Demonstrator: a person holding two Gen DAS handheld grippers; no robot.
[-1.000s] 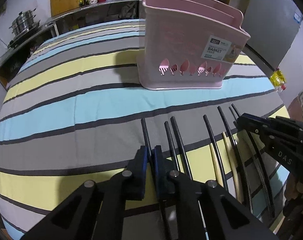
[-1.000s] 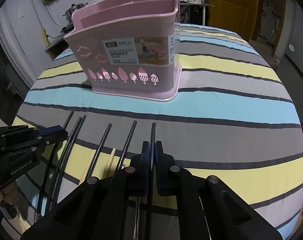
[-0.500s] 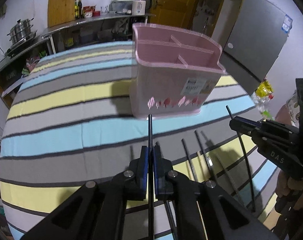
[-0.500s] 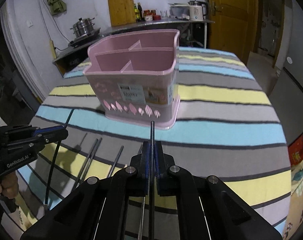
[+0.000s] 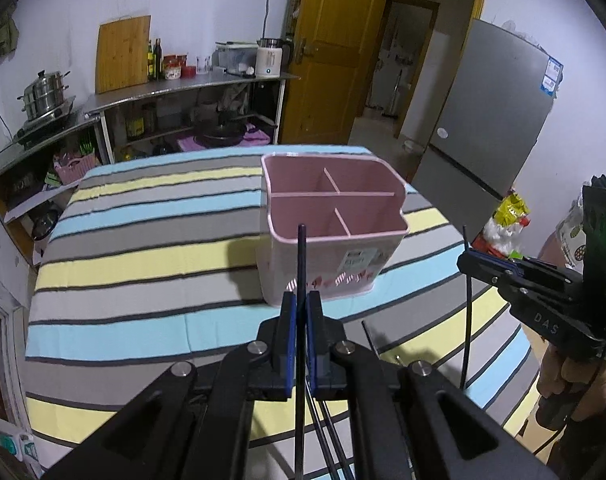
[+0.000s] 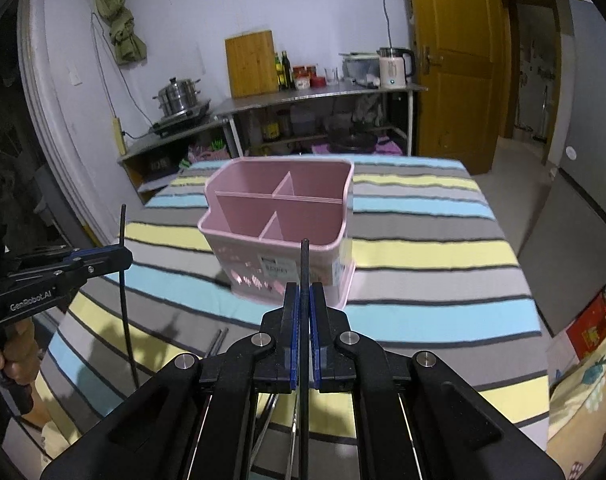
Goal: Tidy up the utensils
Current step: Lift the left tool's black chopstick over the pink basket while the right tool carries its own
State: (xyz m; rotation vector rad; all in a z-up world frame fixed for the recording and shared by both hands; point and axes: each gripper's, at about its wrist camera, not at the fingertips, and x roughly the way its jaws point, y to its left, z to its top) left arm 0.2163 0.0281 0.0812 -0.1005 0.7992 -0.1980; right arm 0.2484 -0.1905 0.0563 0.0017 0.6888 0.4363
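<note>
While each hand-held gripper — left [image 5: 299,320], right [image 6: 301,312] — pinches one upright black chopstick [image 5: 301,264], the pink basket [image 5: 335,216] sits just ahead, below both tips.

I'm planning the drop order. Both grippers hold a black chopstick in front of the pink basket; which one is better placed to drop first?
Roughly even. The left gripper and right gripper each hold a chopstick upright before the pink basket; neither is over it yet.
</note>
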